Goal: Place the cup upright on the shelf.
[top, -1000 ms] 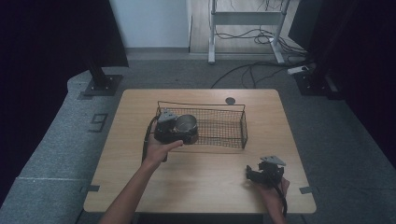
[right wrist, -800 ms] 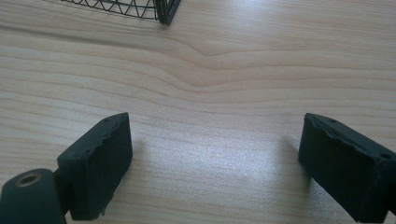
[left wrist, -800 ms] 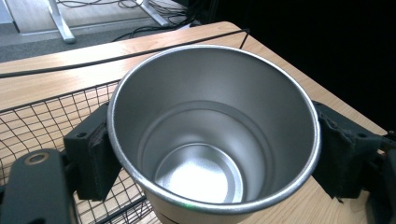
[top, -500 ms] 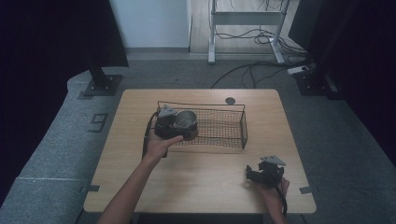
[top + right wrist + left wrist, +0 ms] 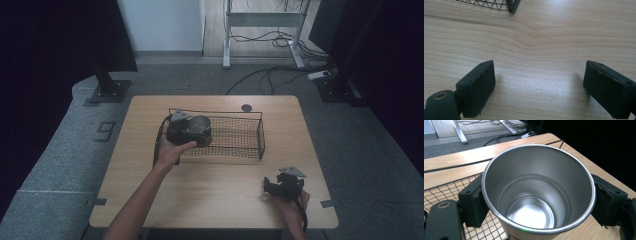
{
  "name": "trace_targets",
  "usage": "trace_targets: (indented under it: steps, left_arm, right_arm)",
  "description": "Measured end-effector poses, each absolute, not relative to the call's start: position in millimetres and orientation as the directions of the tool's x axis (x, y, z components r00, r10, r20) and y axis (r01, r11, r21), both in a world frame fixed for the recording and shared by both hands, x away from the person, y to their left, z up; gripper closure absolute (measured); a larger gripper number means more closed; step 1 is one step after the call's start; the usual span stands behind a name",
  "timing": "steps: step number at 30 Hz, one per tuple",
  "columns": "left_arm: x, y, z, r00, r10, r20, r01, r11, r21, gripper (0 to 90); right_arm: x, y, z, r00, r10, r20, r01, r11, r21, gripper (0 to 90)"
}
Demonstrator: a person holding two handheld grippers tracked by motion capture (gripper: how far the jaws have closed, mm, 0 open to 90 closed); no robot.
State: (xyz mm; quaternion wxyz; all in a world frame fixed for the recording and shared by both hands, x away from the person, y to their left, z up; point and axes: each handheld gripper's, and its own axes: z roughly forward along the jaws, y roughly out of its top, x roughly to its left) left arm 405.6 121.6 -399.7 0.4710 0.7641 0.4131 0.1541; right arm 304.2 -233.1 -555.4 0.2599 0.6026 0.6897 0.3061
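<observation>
Steel cup (image 5: 537,192): smooth, round, clamped over wire basket (image 5: 235,137).

The room around my pale wooden bench (image 5: 215,200) is dark, but light from above makes the bench top bright. Inside my shiny round steel cup (image 5: 537,192) there is a white glare spot. My right gripper (image 5: 539,87) drops soft grey shadows. The black edges look blurry.
</observation>
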Motion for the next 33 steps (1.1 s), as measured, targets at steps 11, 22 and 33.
trace_targets:
  steps: [11,22,33]
  left_arm:
    - [414.6,120.2,-396.9,0.601,0.784,-0.154,0.489,-0.208,0.847,15.9]
    - [428.1,115.1,-398.7,0.588,0.796,-0.141,0.495,-0.217,0.841,15.9]
    - [440.8,112.1,-406.7,0.583,0.801,-0.133,0.505,-0.230,0.832,15.9]
  right_arm:
    - [304.2,-233.1,-555.4,-0.138,0.990,0.010,0.672,0.086,0.736,10.4]
    - [304.2,-233.0,-555.4,-0.138,0.990,0.011,0.672,0.086,0.735,10.4]
    - [304.1,-233.1,-555.4,-0.139,0.990,0.011,0.673,0.087,0.735,10.4]
